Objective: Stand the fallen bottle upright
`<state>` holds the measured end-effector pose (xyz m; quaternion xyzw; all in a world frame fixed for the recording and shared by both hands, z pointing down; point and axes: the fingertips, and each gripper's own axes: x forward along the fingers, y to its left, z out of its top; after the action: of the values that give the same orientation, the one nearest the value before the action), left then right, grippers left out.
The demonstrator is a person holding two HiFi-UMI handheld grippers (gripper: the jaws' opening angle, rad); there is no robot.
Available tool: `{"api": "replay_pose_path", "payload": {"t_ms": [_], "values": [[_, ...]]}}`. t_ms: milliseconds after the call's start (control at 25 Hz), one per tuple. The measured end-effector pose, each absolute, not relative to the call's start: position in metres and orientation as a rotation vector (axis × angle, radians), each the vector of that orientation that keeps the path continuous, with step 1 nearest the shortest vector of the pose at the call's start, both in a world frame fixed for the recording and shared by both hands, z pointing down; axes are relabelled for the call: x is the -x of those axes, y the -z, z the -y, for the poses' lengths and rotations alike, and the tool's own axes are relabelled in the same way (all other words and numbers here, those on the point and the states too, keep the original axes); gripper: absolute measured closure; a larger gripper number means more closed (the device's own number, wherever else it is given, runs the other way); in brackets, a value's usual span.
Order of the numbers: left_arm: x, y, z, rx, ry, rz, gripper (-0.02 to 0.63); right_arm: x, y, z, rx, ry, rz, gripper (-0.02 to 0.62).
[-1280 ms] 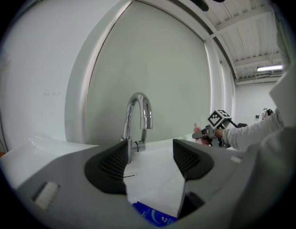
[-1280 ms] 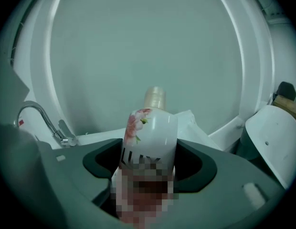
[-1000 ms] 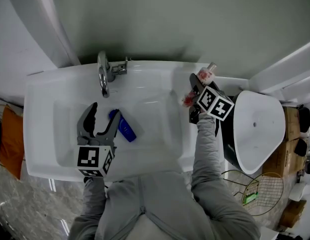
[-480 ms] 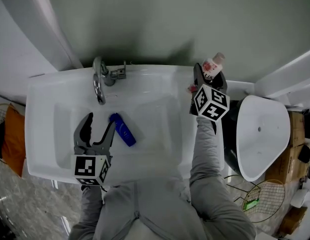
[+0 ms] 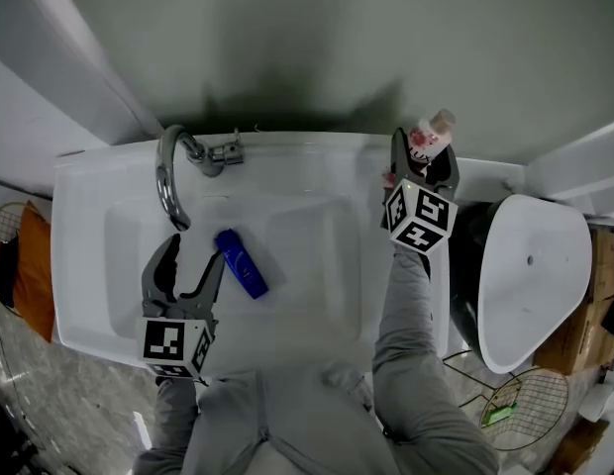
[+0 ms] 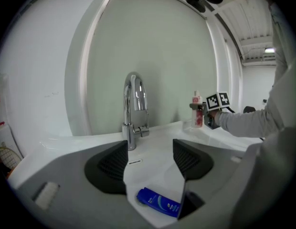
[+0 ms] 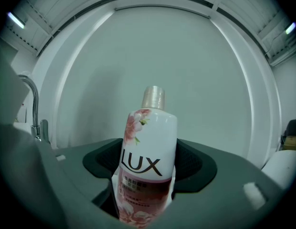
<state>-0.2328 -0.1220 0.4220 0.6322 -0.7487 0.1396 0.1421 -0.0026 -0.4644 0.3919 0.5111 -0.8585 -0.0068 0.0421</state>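
A white and pink Lux bottle (image 7: 148, 161) with a pale cap stands nearly upright at the back right corner of the white sink (image 5: 89, 196), close to the wall. My right gripper (image 5: 423, 151) is shut on its body, one pad on each side. Whether the bottle's base rests on the sink ledge is hidden. The same bottle (image 6: 197, 111) shows small at the right in the left gripper view. A blue bottle (image 5: 240, 262) lies on its side in the basin. My left gripper (image 5: 193, 255) hangs open just left of it, nothing between its jaws.
A chrome faucet (image 5: 168, 171) rises at the back left of the sink. A white toilet (image 5: 530, 265) stands to the right, with a wire basket (image 5: 520, 404) on the floor near it. An orange object (image 5: 15, 265) lies on the floor at left.
My right gripper has carried the Lux bottle toward the back wall and rolled it from tilted to nearly upright. The left gripper has hardly moved.
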Motion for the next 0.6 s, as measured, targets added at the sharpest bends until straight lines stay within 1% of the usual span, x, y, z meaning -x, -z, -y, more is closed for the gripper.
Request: {"api": "replay_pose_path", "payload": {"t_ms": [360,600], "values": [[0.223,-0.429,0.141,-1.844,-0.491,2.127,0.265,0.004,-0.407,0.465,-1.543,0.064,2.672,0.264],[0.221,-0.433,0.142,-1.844,-0.522,2.115,0.265,0.006,-0.418,0.449,-1.501,0.173,2.705,0.264]]}}
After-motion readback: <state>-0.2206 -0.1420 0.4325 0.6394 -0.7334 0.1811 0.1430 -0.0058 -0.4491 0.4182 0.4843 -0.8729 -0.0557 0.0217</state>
